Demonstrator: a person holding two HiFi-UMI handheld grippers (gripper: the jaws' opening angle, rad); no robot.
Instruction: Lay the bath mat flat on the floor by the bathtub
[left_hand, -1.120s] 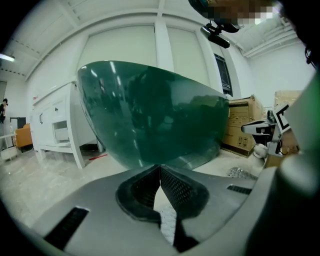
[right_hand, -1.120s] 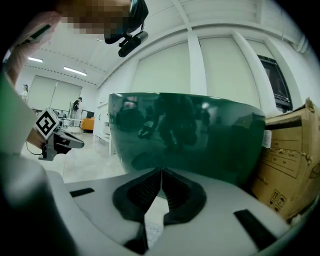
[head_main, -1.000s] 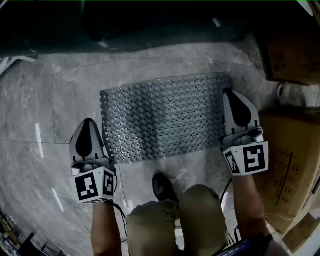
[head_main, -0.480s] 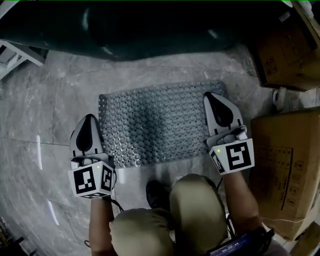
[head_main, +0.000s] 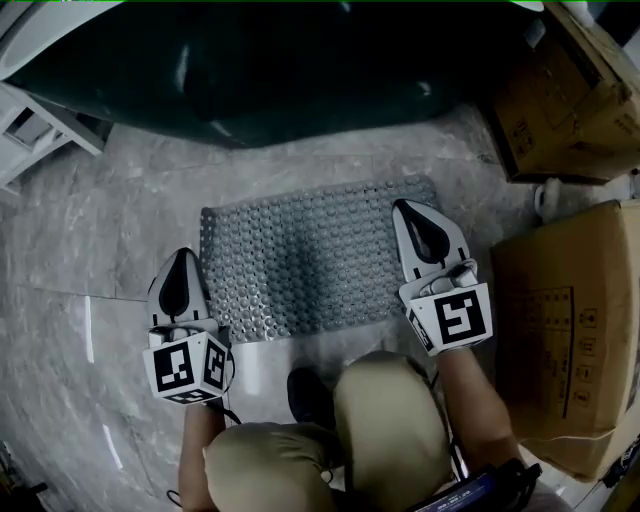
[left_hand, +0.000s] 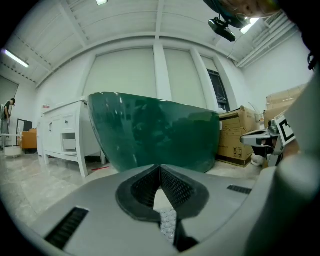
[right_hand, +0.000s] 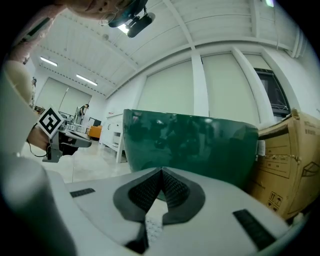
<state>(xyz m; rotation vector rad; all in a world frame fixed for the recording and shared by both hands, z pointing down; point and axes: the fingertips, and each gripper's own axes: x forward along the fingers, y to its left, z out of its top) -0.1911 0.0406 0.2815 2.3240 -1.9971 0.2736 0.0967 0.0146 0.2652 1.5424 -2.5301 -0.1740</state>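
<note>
**Grippers repositioned; mat flat by tub**

Since the earlier frame the right gripper (head_main: 399, 206) has moved in from the right edge of the bath mat (head_main: 300, 265) and now hangs over its right part. The left gripper (head_main: 183, 252) sits just beside the near left corner. Both sets of jaws are closed tip to tip and hold nothing.

The mat lies flat on the floor (head_main: 110, 220) near the bathtub (head_main: 280, 70), with a strip of bare floor between them.

Handling: the mat appears thin, light and floppy, and its studded face should give grip. If adjustment is needed, pinch the thin edge at two corners. A single hold would likely let it sag and fold.
</note>
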